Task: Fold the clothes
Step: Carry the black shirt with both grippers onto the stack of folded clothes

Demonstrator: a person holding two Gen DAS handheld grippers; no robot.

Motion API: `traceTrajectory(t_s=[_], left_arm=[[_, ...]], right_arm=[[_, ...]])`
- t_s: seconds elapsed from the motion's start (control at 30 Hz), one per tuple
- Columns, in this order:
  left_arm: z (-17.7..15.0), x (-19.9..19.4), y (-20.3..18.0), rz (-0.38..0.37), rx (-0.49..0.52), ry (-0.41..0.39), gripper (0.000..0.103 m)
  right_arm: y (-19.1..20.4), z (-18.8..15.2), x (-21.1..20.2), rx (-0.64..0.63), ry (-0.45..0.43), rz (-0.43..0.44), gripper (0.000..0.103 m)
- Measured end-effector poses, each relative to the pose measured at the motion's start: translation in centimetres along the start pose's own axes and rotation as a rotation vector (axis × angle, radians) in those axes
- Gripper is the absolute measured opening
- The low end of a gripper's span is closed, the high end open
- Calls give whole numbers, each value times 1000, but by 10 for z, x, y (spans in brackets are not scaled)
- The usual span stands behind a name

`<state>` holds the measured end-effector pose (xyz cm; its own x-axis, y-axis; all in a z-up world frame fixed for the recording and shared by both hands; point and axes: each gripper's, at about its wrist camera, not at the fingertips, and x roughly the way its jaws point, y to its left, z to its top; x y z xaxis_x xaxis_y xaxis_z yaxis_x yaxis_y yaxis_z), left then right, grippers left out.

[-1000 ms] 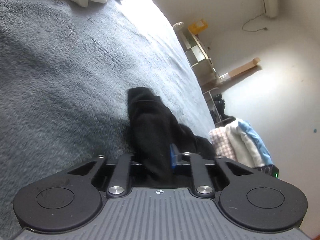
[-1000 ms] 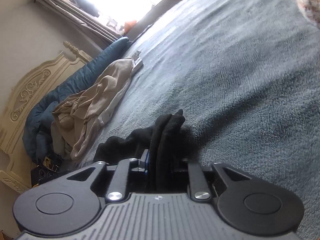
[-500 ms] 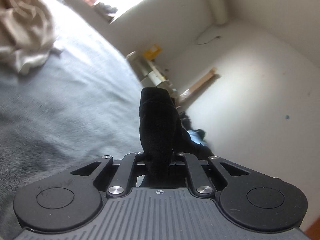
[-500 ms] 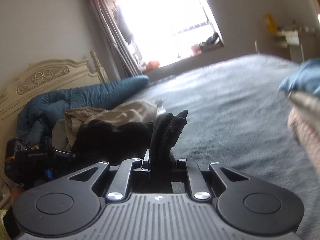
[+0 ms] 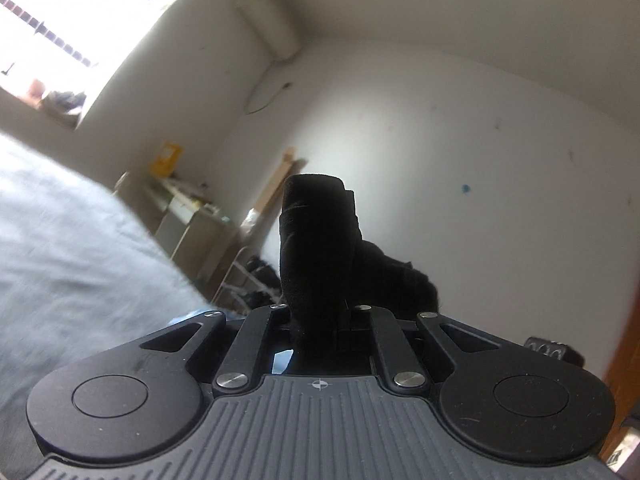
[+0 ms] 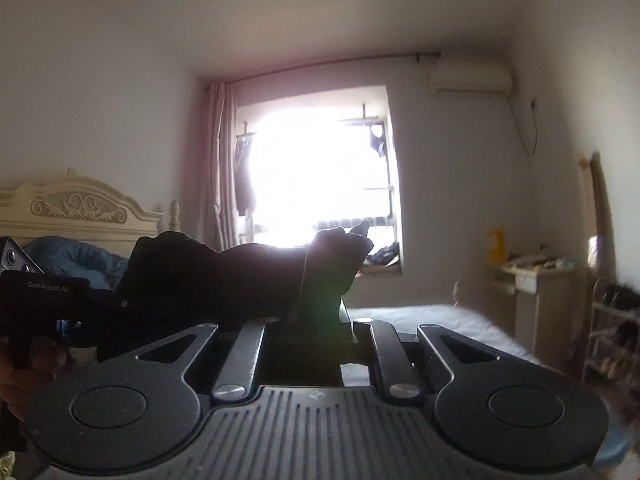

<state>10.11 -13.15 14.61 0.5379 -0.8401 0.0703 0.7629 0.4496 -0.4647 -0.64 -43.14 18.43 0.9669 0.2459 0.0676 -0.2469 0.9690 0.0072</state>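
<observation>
Black cloth, one dark garment, hangs in the air between the two grippers, clear of the bed. In the left wrist view the left gripper has its jaws pressed almost together on a thick bunch of this fabric, which stands up at 12 o'clock from the fingers and falls away toward 3 o'clock. In the right wrist view the right gripper pinches another bunch in the same way, and the garment runs from it toward 9 o'clock, where the other gripper's body and the hand holding it show at the edge. Both pinches look firm, but the dark cloth hides the pads, so how deep the fabric sits I cannot tell.

Around it, the grey bed lies at 8 o'clock in the left view, and the bright window at 12 o'clock in the right view. A cream headboard is at 9 o'clock and a shelf unit stands by the wall.

I judge the step is lifting and spreading the garment before laying it flat. To do it well, keep both pinches closed, hold the two hands at the same height, and pull them apart gently until the top edge is straight. Then lower it slowly, so the hanging part touches the bed first and does not wrinkle.
</observation>
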Motion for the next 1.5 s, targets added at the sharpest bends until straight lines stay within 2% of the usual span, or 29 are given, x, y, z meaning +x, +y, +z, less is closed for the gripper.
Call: traceTrajectory(t_s=[0.17,0.3,0.57,0.77,1.1,1.27,1.5], left_arm=[[16,70,-33,-65,62,-12,7],[18,120,-49,-100,104,-12,7],[5,184,-53,-111,156,13,7],[-7,211,-36,-87,145,42,7],[-10,252,6,-11,110,85,7],[-11,272,46,56,64,108,7],[-25,301,114,160,-30,174,7]], right_arm=[[-43,40,-21,-121,-87,-136,15],[-79,56,-28,-174,-120,-221,15],[-147,56,-16,-161,-137,-279,15],[-179,40,-2,-116,-111,-272,15],[-200,5,44,-100,-39,-243,15],[-212,-14,90,-95,34,-229,15],[-233,-54,168,-16,200,-197,15]])
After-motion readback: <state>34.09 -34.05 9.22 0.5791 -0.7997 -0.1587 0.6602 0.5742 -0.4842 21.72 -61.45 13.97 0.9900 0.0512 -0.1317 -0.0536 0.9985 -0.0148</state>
